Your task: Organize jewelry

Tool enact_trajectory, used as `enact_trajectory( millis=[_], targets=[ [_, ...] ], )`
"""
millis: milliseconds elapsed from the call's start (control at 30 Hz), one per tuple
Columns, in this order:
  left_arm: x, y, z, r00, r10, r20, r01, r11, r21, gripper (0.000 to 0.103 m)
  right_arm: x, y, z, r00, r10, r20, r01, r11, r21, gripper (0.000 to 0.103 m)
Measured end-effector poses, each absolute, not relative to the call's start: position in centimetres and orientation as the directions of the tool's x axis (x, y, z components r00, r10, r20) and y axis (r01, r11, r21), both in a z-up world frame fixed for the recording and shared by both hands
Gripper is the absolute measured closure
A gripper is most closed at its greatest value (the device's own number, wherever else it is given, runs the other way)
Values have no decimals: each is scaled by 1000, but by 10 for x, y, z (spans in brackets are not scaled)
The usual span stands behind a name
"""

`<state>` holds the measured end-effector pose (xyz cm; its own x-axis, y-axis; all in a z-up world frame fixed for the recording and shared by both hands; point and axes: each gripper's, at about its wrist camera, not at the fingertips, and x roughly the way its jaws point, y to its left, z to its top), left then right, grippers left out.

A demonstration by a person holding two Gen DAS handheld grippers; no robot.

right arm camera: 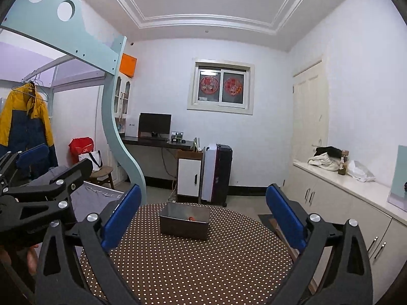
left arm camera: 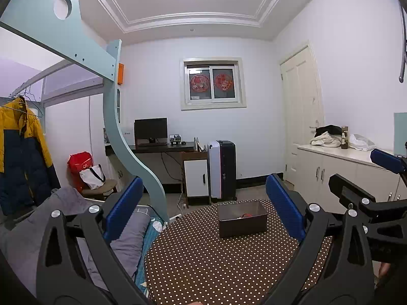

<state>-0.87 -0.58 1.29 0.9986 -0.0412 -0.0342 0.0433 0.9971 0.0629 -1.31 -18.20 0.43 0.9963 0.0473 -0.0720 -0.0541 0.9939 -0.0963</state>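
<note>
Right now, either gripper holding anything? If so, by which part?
Nothing held. Left gripper and right gripper are both open wide with nothing between the blue pads, above the polka-dot table. The box sits untouched, something red inside.

Box (left arm camera: 243, 218): dark, rectangular, open-topped; upright on the dotted tablecloth; lower centre-right of the left wrist view, lower centre of the right wrist view (right arm camera: 185, 220).
Contents: something small and red (left arm camera: 246, 215) on the floor of the box, with a pale bit beside it; too small to tell apart. Red bit also seen from the right (right arm camera: 191, 219).
</note>
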Motion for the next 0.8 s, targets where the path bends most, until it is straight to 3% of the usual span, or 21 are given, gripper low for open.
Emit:
enact_trajectory(
  millis=[800],
  targets=[
    [-16, -7, 13, 999, -39, -16, 40, 997, 69, 8, -25, -178, 4, 997, 33, -68, -40, 994, -99, 8]
  ],
)
